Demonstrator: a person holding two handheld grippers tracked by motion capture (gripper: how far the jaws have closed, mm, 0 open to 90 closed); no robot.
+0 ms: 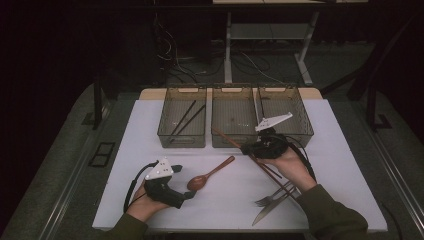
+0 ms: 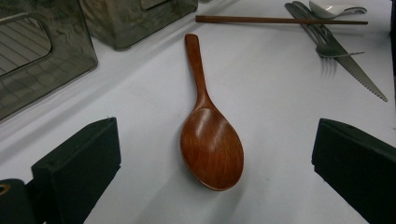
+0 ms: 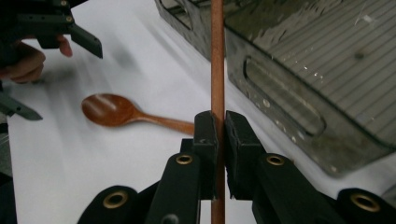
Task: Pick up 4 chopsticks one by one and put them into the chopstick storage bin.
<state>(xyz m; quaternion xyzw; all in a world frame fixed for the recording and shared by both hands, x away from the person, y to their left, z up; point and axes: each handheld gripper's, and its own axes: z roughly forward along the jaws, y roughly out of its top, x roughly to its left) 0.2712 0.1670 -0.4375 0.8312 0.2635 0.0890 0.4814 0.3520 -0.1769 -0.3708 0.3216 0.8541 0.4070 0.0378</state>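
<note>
Pinching a wooden chopstick [image 3: 217,70] in our right gripper [image 3: 219,154], we are holding it above the white table [image 1: 320,150], near the middle bin [image 1: 234,122]. Our left gripper [image 2: 215,158] is gaping wide around the wooden spoon [image 2: 210,140], not touching it.

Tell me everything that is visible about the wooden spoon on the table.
The wooden spoon is one piece of reddish-brown, glossy wood, with an oval bowl and a slim, straight handle. It lies flat on the white table, hollow side up and empty. In the high view its bowl points toward the left gripper and its handle runs up and right, toward the middle bin. In the left gripper view the bowl lies between the open jaws, which stand well apart from it. Nothing but the table touches it.
</note>
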